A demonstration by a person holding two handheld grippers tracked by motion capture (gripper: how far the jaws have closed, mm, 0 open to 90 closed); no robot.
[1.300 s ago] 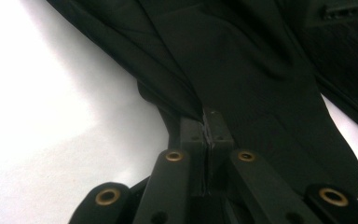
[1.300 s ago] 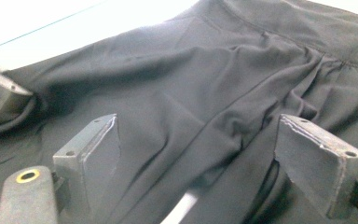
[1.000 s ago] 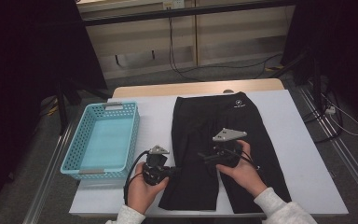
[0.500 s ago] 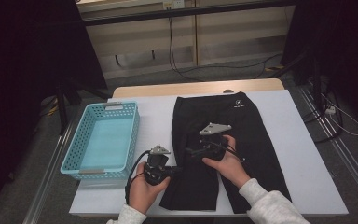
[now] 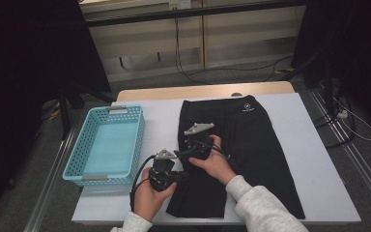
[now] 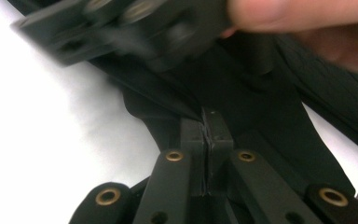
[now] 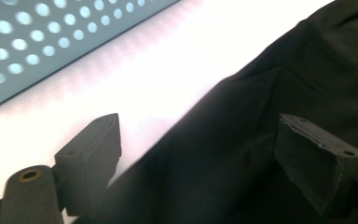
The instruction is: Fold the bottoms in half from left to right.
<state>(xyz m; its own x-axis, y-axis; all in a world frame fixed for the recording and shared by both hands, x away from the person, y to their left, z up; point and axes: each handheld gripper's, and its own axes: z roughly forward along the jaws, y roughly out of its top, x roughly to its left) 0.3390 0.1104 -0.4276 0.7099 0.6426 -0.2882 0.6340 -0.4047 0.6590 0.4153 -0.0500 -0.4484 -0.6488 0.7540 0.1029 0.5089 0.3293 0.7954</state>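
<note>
The empty basket (image 5: 107, 145) stood at the worktop's (image 5: 314, 159) left. My left hand-held gripper (image 5: 166, 178) was clenched on the black trousers' (image 5: 251, 145) left hem edge, probably pinning it for folding. My right hand-held gripper (image 5: 193, 145) hovered released over the same leg. Cables crossed the floor beyond.

Your table (image 5: 314, 159) was white-topped with a wooden far edge; black trousers (image 5: 251, 145) lay flat across its middle, and a blue basket (image 5: 107, 145) sat at the left.
</note>
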